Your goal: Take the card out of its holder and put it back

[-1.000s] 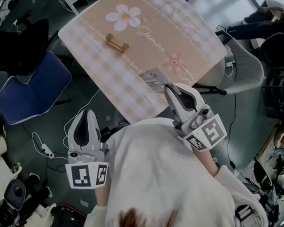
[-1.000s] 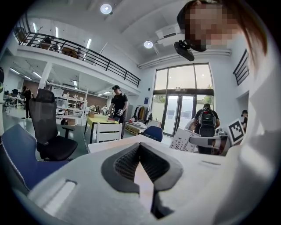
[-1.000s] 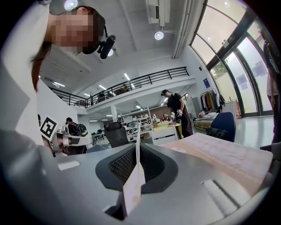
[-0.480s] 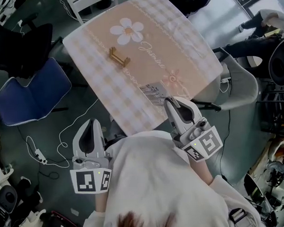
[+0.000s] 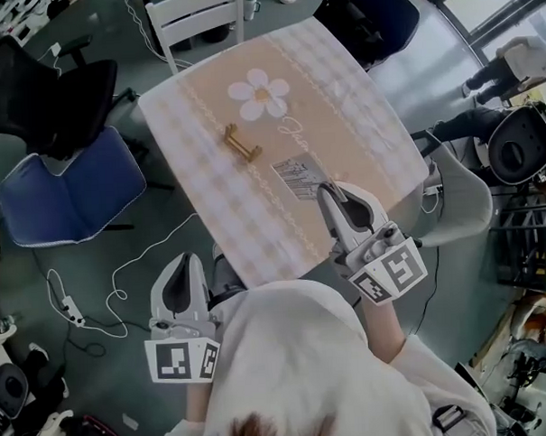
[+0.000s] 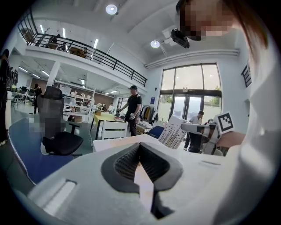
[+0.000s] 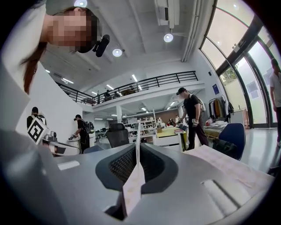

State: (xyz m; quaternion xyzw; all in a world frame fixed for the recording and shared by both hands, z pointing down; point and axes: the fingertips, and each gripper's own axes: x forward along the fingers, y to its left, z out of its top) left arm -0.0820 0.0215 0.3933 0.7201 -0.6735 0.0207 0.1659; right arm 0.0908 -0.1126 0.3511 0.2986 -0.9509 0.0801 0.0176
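Table (image 5: 359,118) cloth is bare between holder (image 5: 241,143) at mid-table and card (image 5: 296,177), which is over the near-right part, short of the edge. Right tongs (image 5: 328,192) are clamped on the card edge-on. Left tongs (image 5: 185,262) are closed and empty, off the near-left edge, clear of the blue chair (image 5: 64,190).

The table (image 5: 358,100) carries one obstacle: the holder (image 5: 241,143), near its middle. Its surface between holder and near edge lies open; only the card (image 5: 298,177), clamped in the right gripper (image 5: 326,192), hangs over it. The left gripper (image 5: 186,261) sits off the near corner, above floor (image 5: 169,217) crossed by cables (image 5: 114,296). A white chair (image 5: 196,17) blocks the far edge, a blue chair (image 5: 68,190) the left side, a grey chair (image 5: 462,204) the right.
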